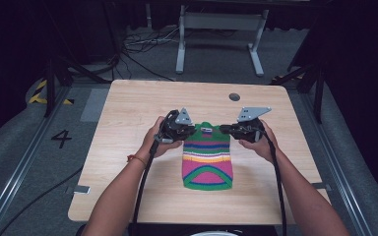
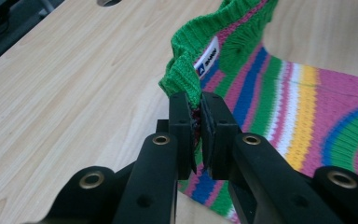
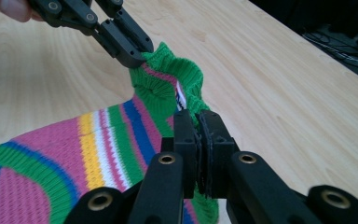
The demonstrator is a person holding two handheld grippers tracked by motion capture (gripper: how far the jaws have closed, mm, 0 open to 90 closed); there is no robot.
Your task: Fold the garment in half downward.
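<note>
High view: the striped sweater [image 1: 207,158] lies mid-table [image 1: 128,118], its far edge pinched by the left gripper [image 1: 189,132] and right gripper [image 1: 225,129]; uneven lifting risks skewing it.
Left gripper view: fingers [image 2: 182,126] closed on the green collar [image 2: 182,74]; a shallow bite may slip.
Right gripper view: fingers [image 3: 186,135] clamp the ribbing; overtension may stretch it.
</note>
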